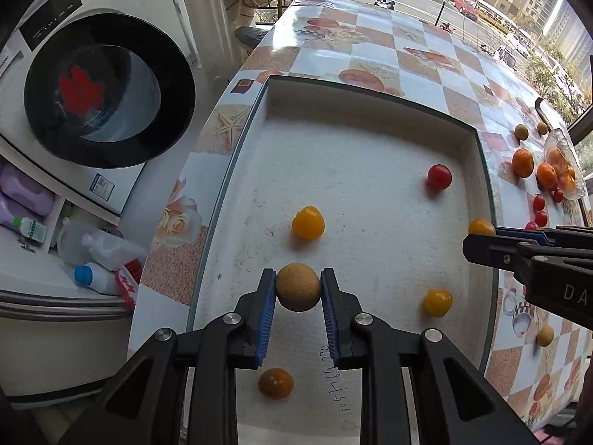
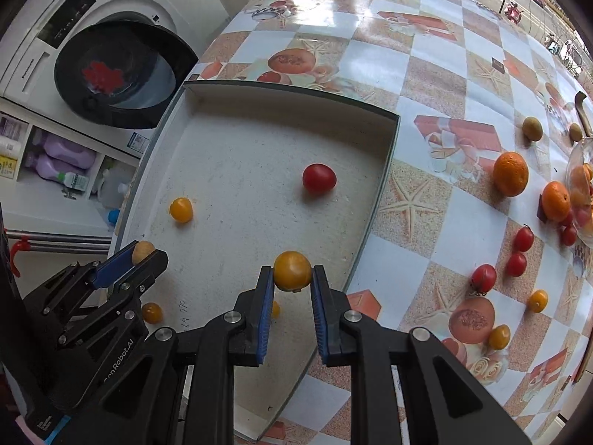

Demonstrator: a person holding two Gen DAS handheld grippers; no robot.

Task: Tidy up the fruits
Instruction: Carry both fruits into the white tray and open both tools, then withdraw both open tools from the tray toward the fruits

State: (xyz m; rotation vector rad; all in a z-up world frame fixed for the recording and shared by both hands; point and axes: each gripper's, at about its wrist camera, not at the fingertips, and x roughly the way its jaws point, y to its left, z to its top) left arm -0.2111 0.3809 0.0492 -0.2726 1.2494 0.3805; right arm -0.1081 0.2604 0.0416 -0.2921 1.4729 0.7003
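Patterned oilcloth covers the table [image 2: 437, 74], with a washing machine [image 1: 92, 85] at the left edge of both views and a street beyond the window at the top. Filling the centre of each frame, the shallow white tray [image 1: 370, 111] already holds loose fruit: a red tomato [image 2: 318, 178] toward its right side, a yellow tomato [image 1: 308, 222] near the middle, another yellow one [image 1: 438, 302] lower right, and a darker orange one [image 1: 275, 383] at the bottom. Above the tray, the left gripper [image 1: 298, 289] is clamped on a tan round fruit [image 1: 298, 286] and the right gripper [image 2: 292, 278] is clamped on a yellow-orange tomato [image 2: 292, 270], so two more pieces look about to go in. Plenty seems left, judging by the right side of the right wrist view: two oranges [image 2: 510, 173], several small red tomatoes [image 2: 483, 277], two yellow ones [image 2: 499, 336] and brown fruits [image 2: 532, 128] on the cloth, beside a glass bowl [image 2: 582, 170] with more inside
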